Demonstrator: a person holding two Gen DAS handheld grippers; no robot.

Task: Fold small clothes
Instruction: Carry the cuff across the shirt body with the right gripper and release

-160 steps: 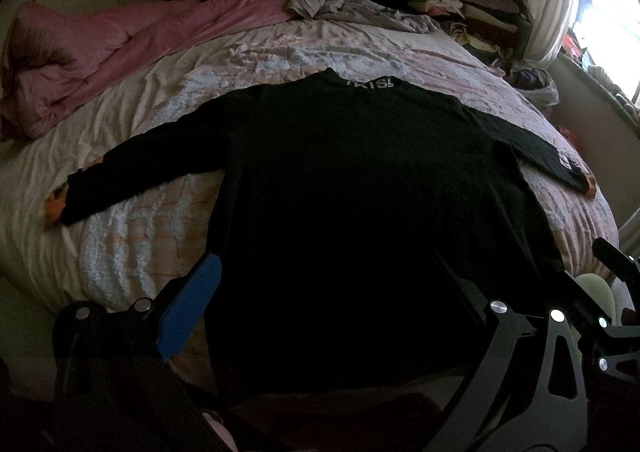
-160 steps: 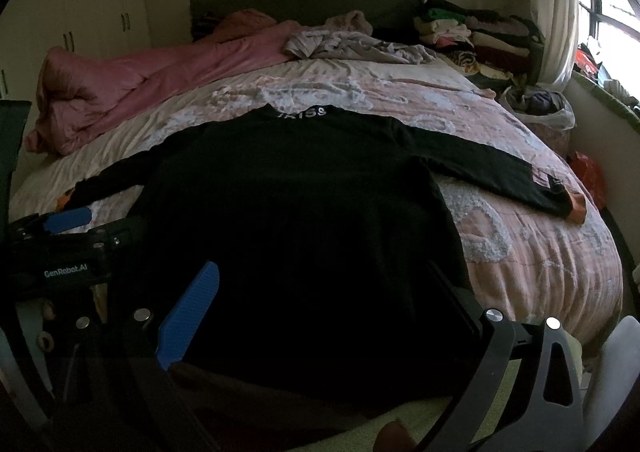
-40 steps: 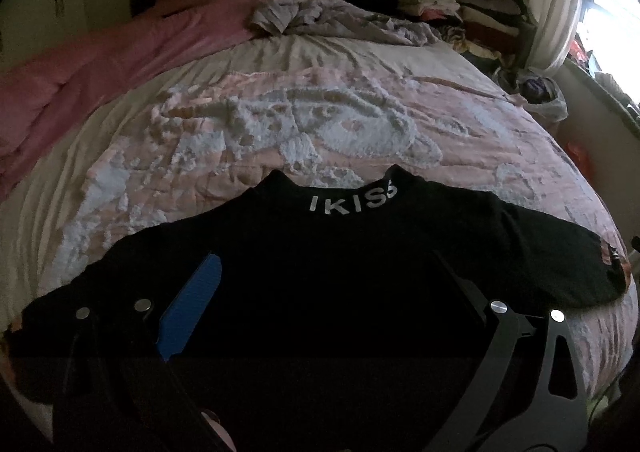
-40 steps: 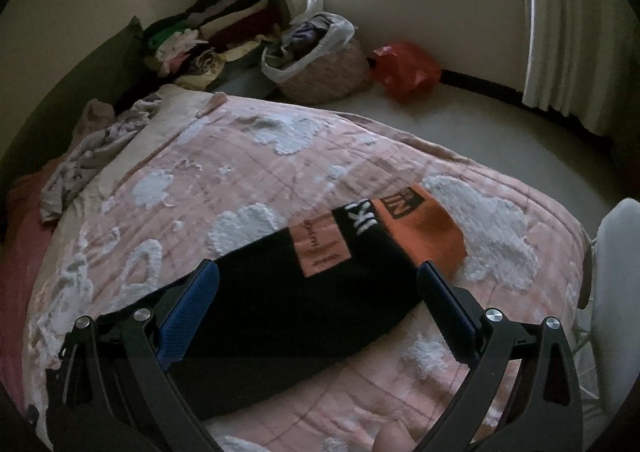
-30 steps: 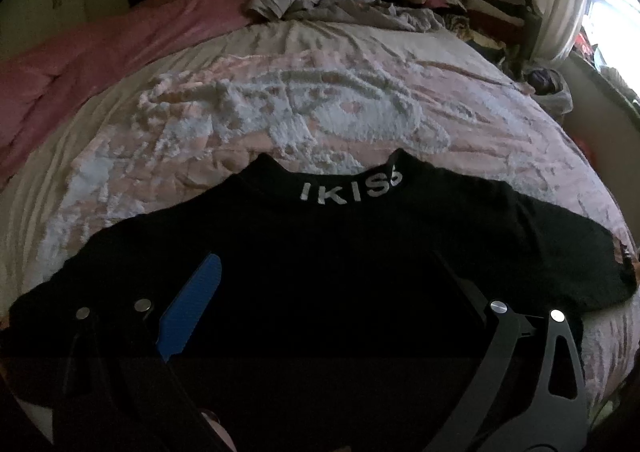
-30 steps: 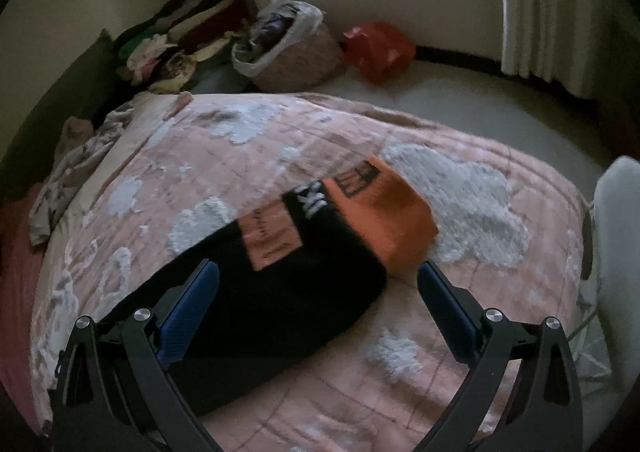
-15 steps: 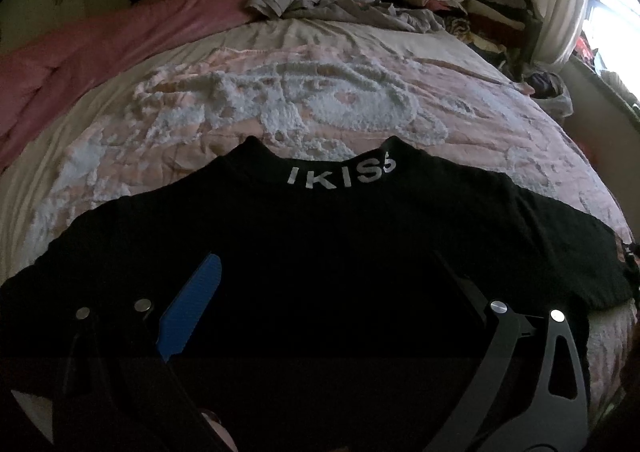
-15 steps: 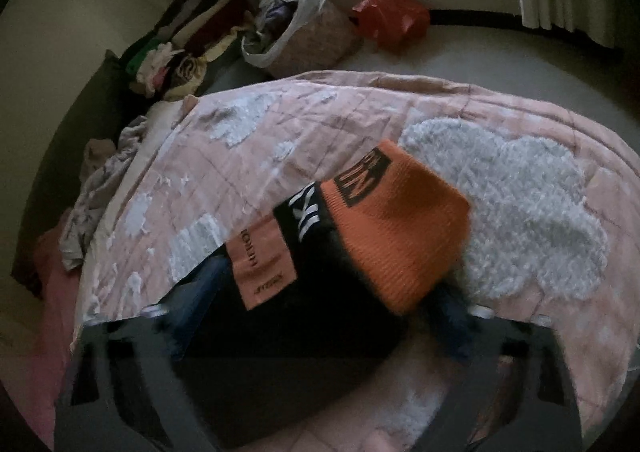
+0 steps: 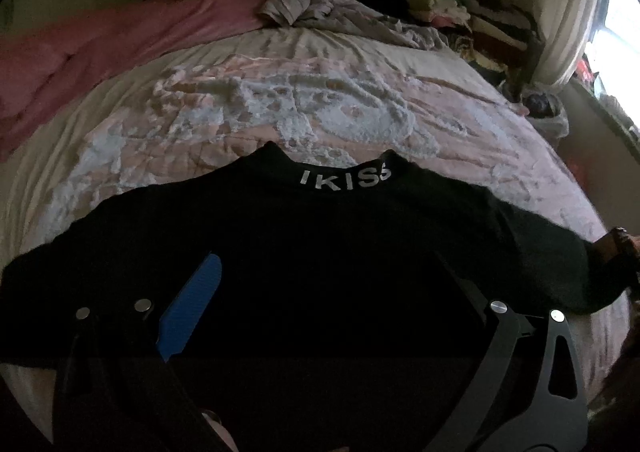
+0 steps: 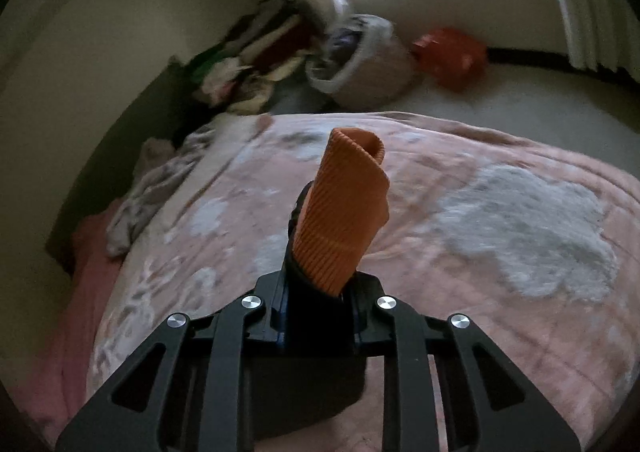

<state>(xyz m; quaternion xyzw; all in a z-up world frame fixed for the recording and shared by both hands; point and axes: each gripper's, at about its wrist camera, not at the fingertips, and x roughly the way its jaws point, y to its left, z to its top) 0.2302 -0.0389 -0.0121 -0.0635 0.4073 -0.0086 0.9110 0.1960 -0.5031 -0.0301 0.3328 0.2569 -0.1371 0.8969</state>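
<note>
The right gripper (image 10: 316,292) has just been closing and is now clamped on the orange cuff (image 10: 344,212) of the black sweater (image 9: 320,252), where a second ago its jaws stood wide around the flat sleeve; the cuff now stands up off the pink bedspread (image 10: 520,220). The sweater body lies spread on the bed, collar away; the left gripper (image 9: 328,300) hovers over it, jaws apart, holding nothing. The sleeve looks ready to be folded inward.

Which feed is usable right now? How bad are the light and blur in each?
Left wrist view: sharp but dim, the black sweater nearly featureless, glare at the window. Right wrist view: brighter, background motion-blurred, yet the orange cuff clamped in the right gripper stays crisp.
</note>
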